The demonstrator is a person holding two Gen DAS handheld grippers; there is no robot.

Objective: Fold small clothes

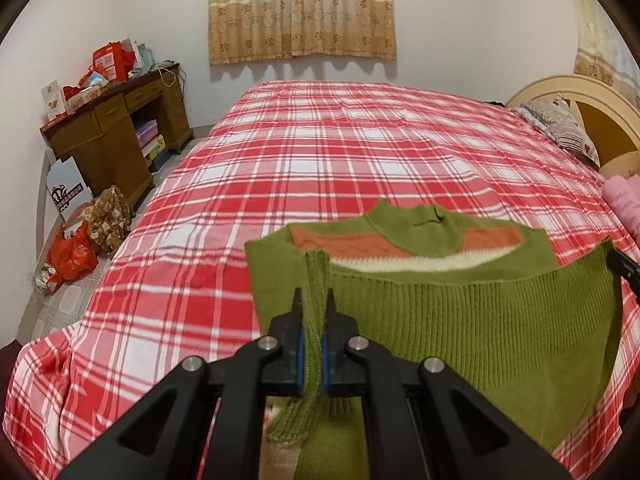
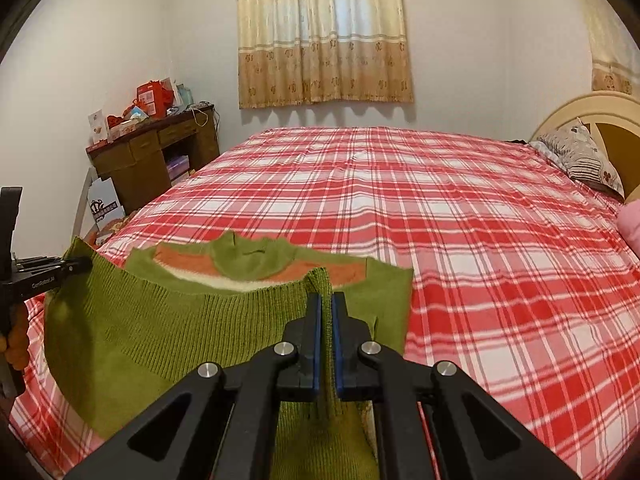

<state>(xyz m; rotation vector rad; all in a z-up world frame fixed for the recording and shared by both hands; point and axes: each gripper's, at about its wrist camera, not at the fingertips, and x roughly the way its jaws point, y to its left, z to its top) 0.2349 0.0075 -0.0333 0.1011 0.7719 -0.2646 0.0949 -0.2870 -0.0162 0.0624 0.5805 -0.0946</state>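
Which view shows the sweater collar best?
The left wrist view: the collar lies near centre, whole, above the orange stripe. The right wrist view shows it too, whole, but further to the left.

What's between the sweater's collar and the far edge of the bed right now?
Nothing: past the green sweater collar, the red plaid bedspread runs bare to the far edge. Both wrist views show it.

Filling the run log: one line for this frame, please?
stage: fold underway | left gripper: shut on sweater hem | right gripper: shut on sweater hem | green sweater: hem lifted, collar on bed
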